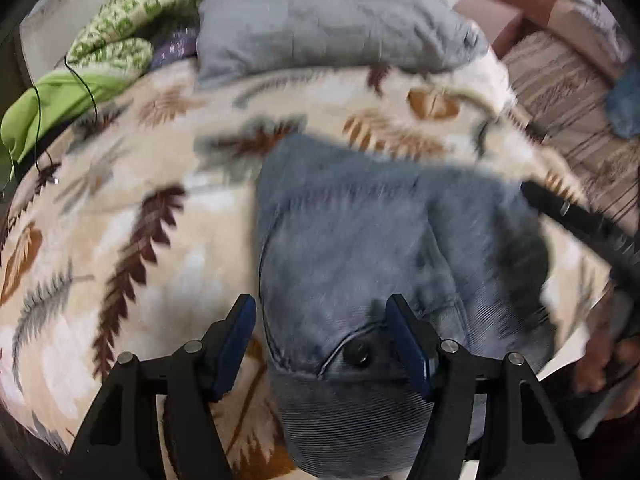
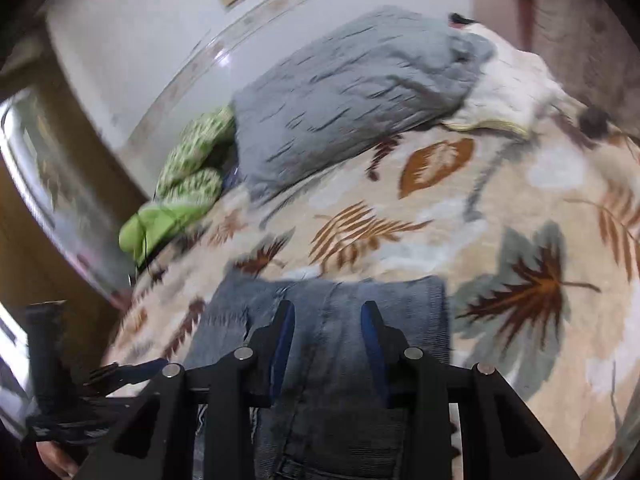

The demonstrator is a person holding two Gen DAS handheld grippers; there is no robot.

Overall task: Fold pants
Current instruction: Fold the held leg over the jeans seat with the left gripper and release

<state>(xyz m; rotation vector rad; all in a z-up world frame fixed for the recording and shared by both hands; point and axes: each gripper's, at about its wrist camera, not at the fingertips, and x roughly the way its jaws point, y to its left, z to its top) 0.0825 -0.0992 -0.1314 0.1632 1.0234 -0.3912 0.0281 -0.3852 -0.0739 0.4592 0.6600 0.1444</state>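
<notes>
- A cream blanket [image 1: 132,208] with brown, rust and grey leaf prints covers the bed.
- A grey pillow [image 2: 352,92] and green bedding [image 1: 132,24] lie at its far end, under a pale wall [image 2: 132,52].
- No writing is readable.
- The blue-grey pants [image 1: 352,232] lie on the blanket, beneath both grippers.
- The left gripper [image 1: 322,336] and right gripper [image 2: 328,332] are spread apart, gripping nothing.

Faded blue-grey corduroy pants [image 1: 360,240] lay on a cream blanket [image 1: 168,216] printed with brown, rust and grey leaves. Beyond the pants sat a plain grey pillow [image 1: 320,20]; beside the pillow were a green-and-white patterned cloth [image 1: 136,20] and a solid lime-green one [image 1: 52,104]. The black grippers carried dark blue pads [image 1: 236,344].
</notes>
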